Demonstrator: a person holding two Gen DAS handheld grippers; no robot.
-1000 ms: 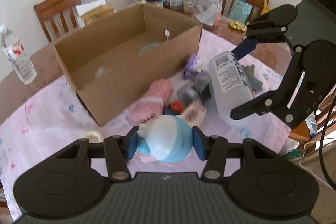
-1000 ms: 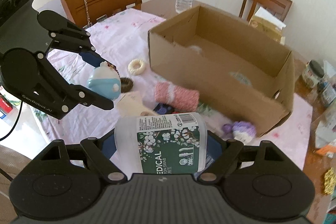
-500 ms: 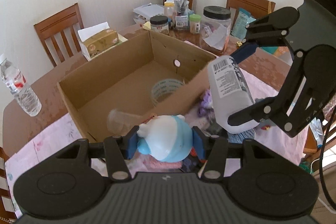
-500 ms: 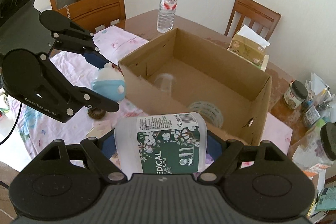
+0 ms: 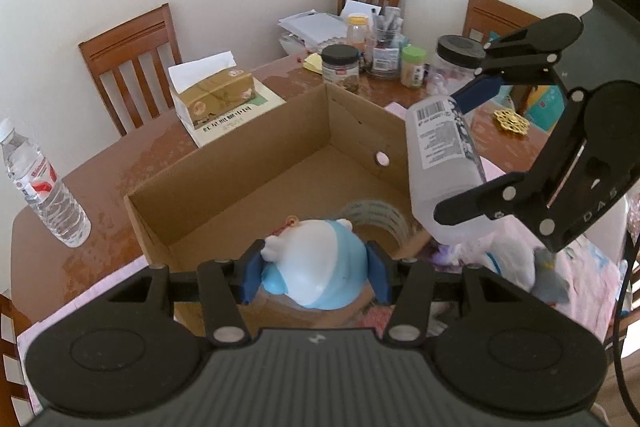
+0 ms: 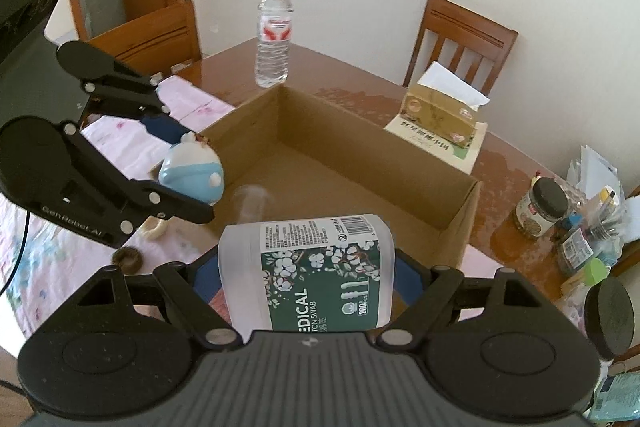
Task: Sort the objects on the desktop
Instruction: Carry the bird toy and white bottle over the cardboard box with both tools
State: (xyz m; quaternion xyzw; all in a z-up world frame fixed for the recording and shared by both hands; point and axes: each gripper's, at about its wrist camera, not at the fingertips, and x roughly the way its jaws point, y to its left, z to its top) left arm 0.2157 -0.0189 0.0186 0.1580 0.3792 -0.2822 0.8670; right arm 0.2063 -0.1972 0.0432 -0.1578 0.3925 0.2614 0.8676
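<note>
My left gripper [image 5: 314, 273] is shut on a round blue-and-white toy figure [image 5: 316, 273], held above the near wall of the open cardboard box [image 5: 224, 183]. My right gripper [image 6: 306, 277] is shut on a white cotton-swab tub with a green flowered label [image 6: 308, 269], held over the same box's near side [image 6: 360, 147]. Each gripper shows in the other's view: the right one with its tub [image 5: 444, 163] to the right, the left one with the toy [image 6: 192, 177] to the left. A roll of clear tape [image 5: 376, 217] lies in the box.
A water bottle [image 5: 44, 191], a tissue box [image 5: 214, 99] on a booklet and several jars [image 5: 340, 67] stand on the wooden table beyond the box. Small items lie on the pink cloth [image 6: 60, 259], among them a dark ring [image 6: 128, 259]. Chairs [image 6: 460, 39] ring the table.
Both grippers have risen and moved forward from over the cloth to above the box's near side, still carrying the toy and the tub. The items on the cloth have dropped out of sight beneath them.
</note>
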